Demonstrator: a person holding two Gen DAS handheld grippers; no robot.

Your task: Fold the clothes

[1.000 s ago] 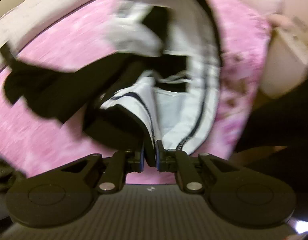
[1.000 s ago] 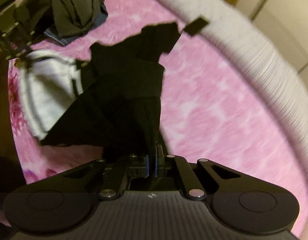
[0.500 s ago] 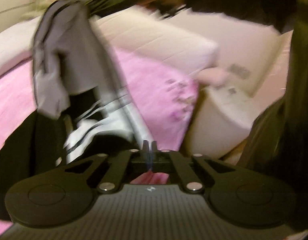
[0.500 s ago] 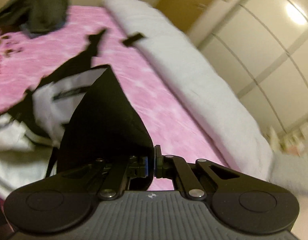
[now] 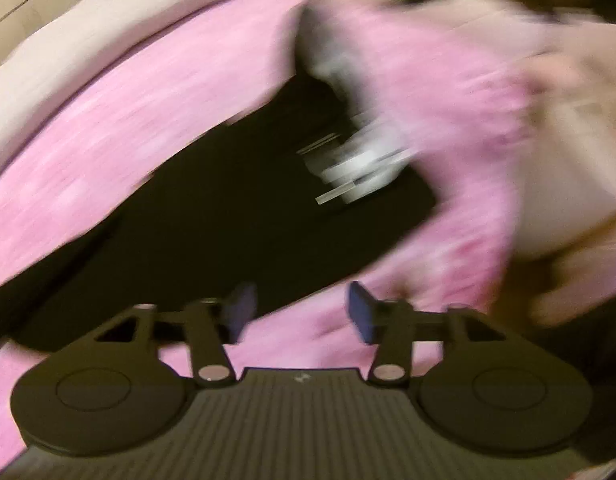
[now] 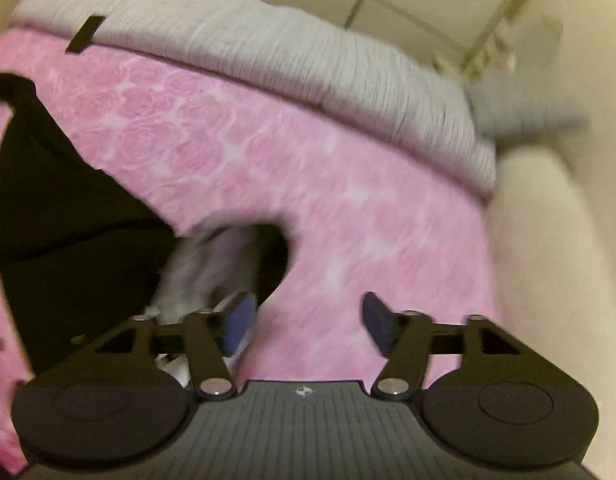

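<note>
A black and white garment (image 5: 236, 208) lies spread on the pink bedspread (image 5: 108, 120), blurred by motion, its white striped part (image 5: 359, 164) towards the far right. My left gripper (image 5: 300, 312) hovers over the garment's near edge with its jaws opening and nothing between them. In the right wrist view the same garment (image 6: 68, 216) fills the left side, with a white fold (image 6: 204, 268) beside the left finger. My right gripper (image 6: 308, 322) is over bare pink bedspread (image 6: 268, 152), its jaws opening, with no cloth between them.
A grey ribbed blanket (image 6: 268, 48) runs along the far edge of the bed, with a small black strip (image 6: 86, 34) on it. A cream surface (image 6: 547, 260) borders the bed on the right. Pale boxes or cushions (image 5: 567, 140) stand at the right in the left wrist view.
Both grippers were shut on the garment and carrying it through the air; now both have let go and stand apart, and the garment lies on the bedspread.
</note>
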